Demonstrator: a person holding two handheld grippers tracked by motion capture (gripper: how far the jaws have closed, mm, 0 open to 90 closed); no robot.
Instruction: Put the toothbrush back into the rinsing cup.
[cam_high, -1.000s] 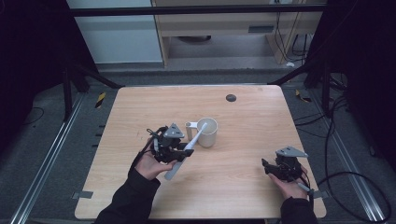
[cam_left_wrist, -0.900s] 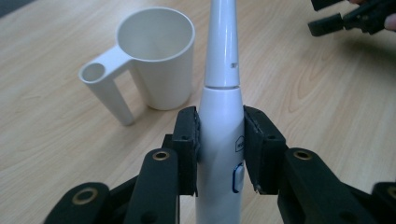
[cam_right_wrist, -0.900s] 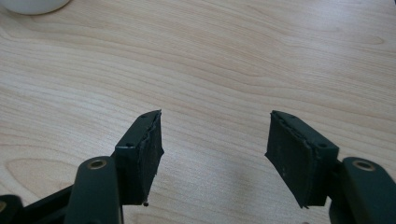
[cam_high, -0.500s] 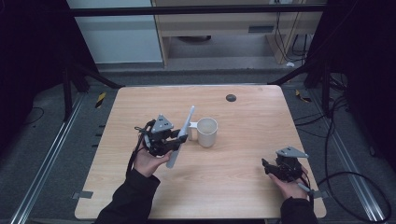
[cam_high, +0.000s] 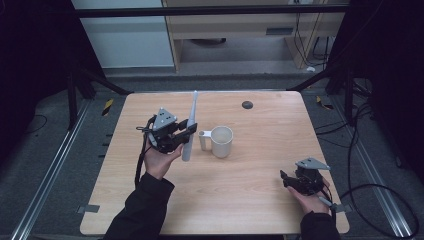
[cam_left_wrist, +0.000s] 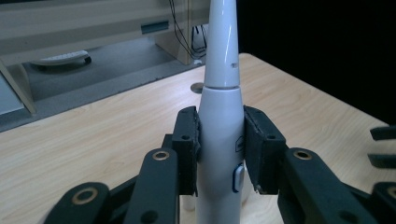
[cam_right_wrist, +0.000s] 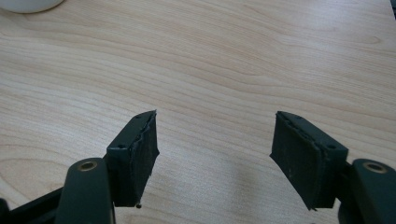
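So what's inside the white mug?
The white mug looks empty near its rim; its bottom is hidden by the wall. The electric toothbrush is outside, clamped in the left hand-held gripper.

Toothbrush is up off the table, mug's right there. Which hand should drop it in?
Left. The left gripper already clamps the toothbrush beside the mug; the right gripper sits open and empty, farther off.

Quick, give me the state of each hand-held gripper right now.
Left hand-held gripper: shut on the white electric toothbrush, holding it upright.
Right hand-held gripper: open, jaws have just been opening, nothing between them.
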